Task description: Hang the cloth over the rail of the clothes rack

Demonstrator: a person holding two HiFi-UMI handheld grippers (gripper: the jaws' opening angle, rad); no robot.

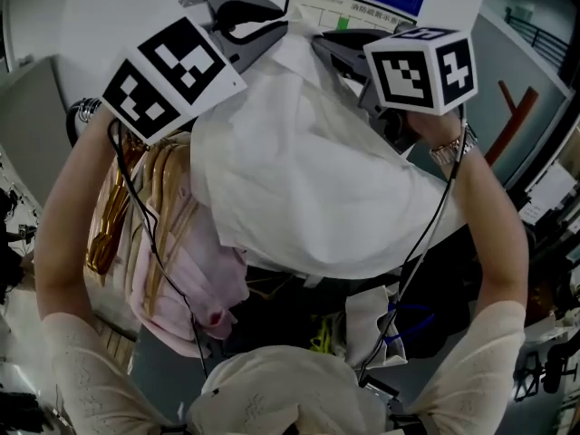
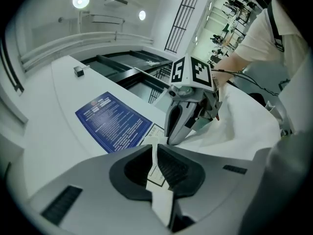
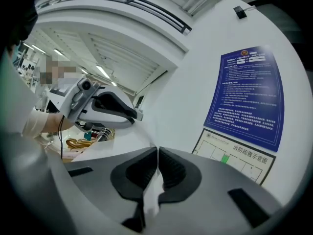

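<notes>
The white cloth (image 1: 299,179) is held up in front of me and hangs down in a wide sheet. My left gripper (image 1: 258,18) pinches its top edge, and a strip of cloth (image 2: 155,166) shows between the shut jaws. Close beside it my right gripper (image 1: 331,48) is also shut on the top edge, with a fold of cloth (image 3: 151,192) in its jaws. Each gripper view shows the other gripper: the right gripper (image 2: 190,112) and the left gripper (image 3: 105,106). The rack's rail is mostly hidden; a chrome bar end (image 1: 86,110) shows by my left arm.
Gold hangers (image 1: 109,216) and a pink garment (image 1: 186,284) hang below my left gripper. A white wall with a blue notice (image 2: 115,121) and a floor-plan sign (image 3: 234,153) stands just beyond the grippers. Cables trail from both grippers down to dark clutter underneath.
</notes>
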